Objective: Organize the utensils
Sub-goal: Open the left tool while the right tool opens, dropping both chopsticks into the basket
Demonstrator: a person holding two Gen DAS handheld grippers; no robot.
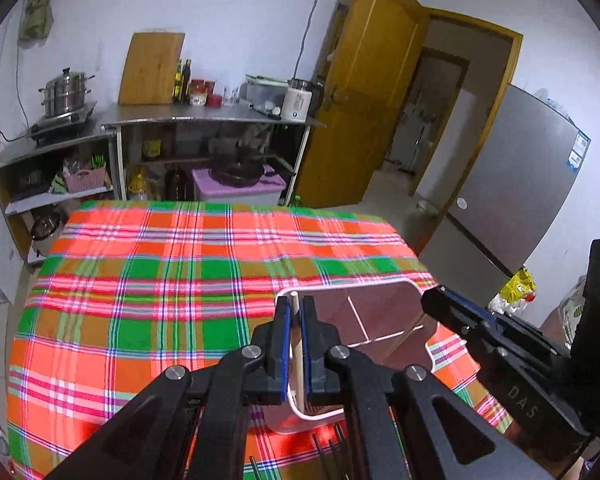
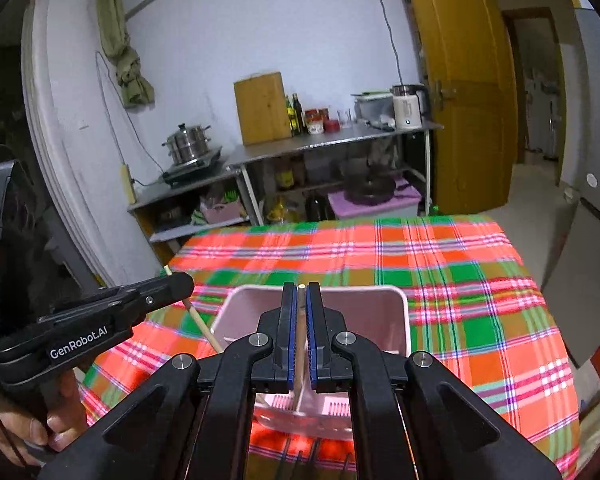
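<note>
1. Left gripper (image 1: 296,306) clamping a pale wooden chopstick (image 1: 299,364) between blue pads, tip poking out at 12 o'clock.
2. Right gripper (image 2: 301,294) pinching a darker chopstick (image 2: 300,344), jaws nearly together.
3. Hovering, both, over a pink utensil holder (image 2: 400,312) with dividers, sitting on the plaid tablecloth (image 1: 140,280).
4. Showing at 9 o'clock of the right wrist view, the left gripper with its chopstick slanting toward the holder's left rim, gripped by a hand (image 2: 40,424).
5. Lying at 6 o'clock below the holder, more dark chopsticks (image 2: 300,458).

Pale chopstick (image 1: 294,312), brown chopstick (image 2: 300,320), pink divided holder (image 2: 396,312)
</note>
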